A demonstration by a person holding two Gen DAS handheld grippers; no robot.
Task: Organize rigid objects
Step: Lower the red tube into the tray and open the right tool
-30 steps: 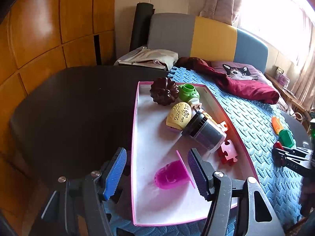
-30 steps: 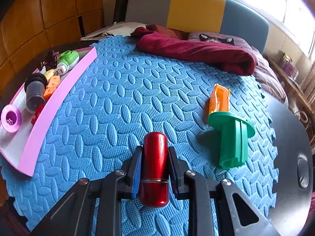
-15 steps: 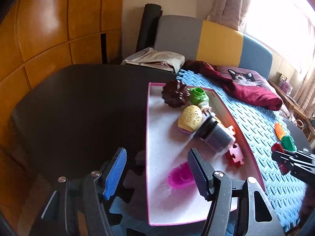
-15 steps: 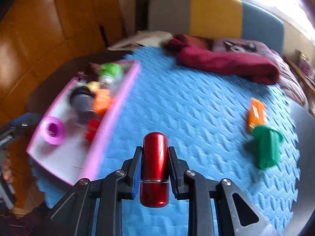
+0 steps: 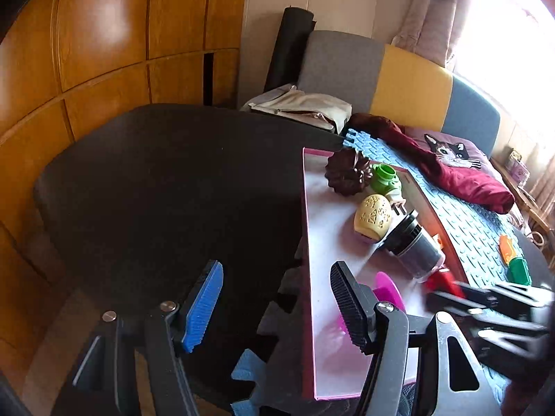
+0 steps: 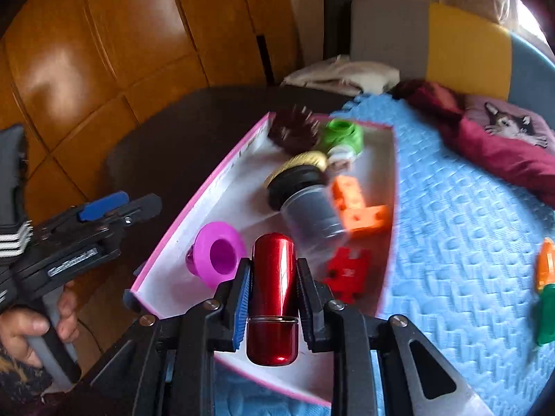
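Now the right gripper (image 6: 272, 289), clamped on the red capsule (image 6: 272, 294), should release it over the bare tray (image 6: 229, 187) floor just ahead, between the magenta cup (image 6: 216, 254) and the red puzzle piece (image 6: 347, 272), while the left gripper (image 5: 274, 306) waits wide open and empty.

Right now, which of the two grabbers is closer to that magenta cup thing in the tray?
Hard to call. The left gripper, open, sits beside the tray's near corner, the magenta cup just past its right finger. The right gripper, clamping the red cylinder, hovers right beside it.
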